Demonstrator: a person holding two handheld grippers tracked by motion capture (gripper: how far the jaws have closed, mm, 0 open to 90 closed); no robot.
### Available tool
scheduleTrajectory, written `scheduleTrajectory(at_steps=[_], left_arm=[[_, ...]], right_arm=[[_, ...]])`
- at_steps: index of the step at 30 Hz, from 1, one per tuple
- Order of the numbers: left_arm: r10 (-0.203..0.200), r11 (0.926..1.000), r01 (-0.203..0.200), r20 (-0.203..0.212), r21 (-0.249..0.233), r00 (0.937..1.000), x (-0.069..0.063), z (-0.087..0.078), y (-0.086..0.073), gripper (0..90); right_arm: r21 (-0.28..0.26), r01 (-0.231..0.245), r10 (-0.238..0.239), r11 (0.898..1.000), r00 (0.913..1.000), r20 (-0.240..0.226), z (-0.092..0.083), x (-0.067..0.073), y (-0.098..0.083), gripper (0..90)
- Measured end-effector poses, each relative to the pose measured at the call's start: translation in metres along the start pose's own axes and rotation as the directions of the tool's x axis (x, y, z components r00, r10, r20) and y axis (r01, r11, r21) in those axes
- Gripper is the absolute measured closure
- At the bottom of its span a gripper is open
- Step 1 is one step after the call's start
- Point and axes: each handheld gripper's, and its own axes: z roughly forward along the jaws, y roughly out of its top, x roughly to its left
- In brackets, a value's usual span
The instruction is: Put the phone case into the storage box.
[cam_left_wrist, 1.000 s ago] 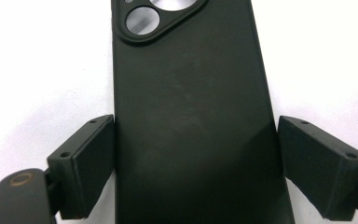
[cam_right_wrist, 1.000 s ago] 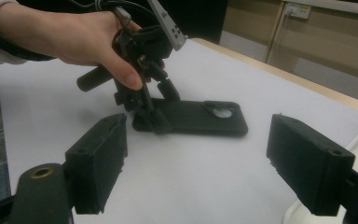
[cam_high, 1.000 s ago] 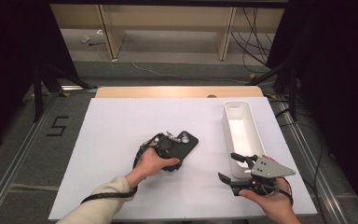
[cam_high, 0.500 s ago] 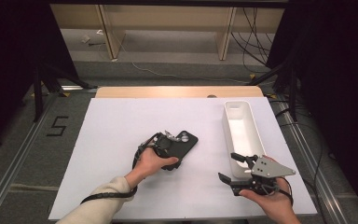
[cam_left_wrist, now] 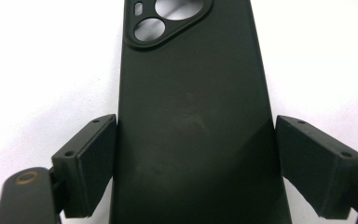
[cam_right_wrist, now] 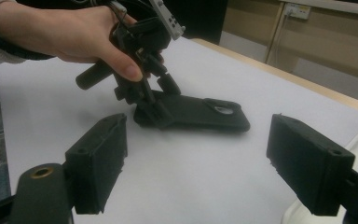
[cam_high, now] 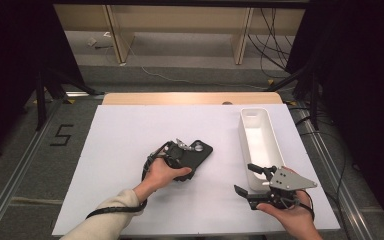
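Case, black, lies mid-frame on my table in the high view, left gripper over its near end; right gripper spread at lower right beside the bin. Left gripper view: jaws flank the case, seemingly touching one edge, a sliver apart at right. Right gripper view: jaws empty, case centre.

Phone case: we see it flat on the table, mid-table.
Left gripper: over the case's near end, 2 jaws flanking it.
Tray: right of the case.
Right gripper: near the tray's front end.
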Motion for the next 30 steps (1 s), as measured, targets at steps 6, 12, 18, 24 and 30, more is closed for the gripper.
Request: scheduleTrajectory(at_steps=[6, 12, 18, 24, 30], left_arm=[[-0.002, 1.0000, 0.002, 0.002, -0.002, 1.0000, 0.000, -0.001, 0.000, 15.7], [-0.004, 1.0000, 0.004, 0.001, -0.008, 1.0000, -0.001, -0.003, 0.001, 16.2], [-0.005, 0.9998, 0.005, -0.003, -0.019, 1.0000, 0.000, -0.005, 0.002, 16.3], [-0.012, 0.9985, 0.012, -0.002, -0.054, 0.9999, -0.001, -0.012, 0.003, 16.3], [-0.004, 0.9945, 0.003, -0.010, -0.105, 0.9999, 0.000, -0.025, 0.002, 16.2]], right_arm=[[0.001, 0.002, -0.002, 1.000, 1.0000, 0.000, 0.000, 0.000, 0.000, 21.5], [0.001, 0.000, 0.000, 1.000, 1.0000, -0.001, 0.000, 0.000, 0.000, 21.5], [0.000, 0.001, -0.001, 1.000, 1.0000, 0.000, 0.000, 0.000, 0.000, 21.5], [-0.003, 0.002, -0.002, 1.000, 1.0000, 0.004, 0.000, 0.000, 0.000, 21.5], [-0.002, 0.000, 0.000, 1.000, 1.0000, 0.008, 0.000, -0.001, 0.000, 21.4]])
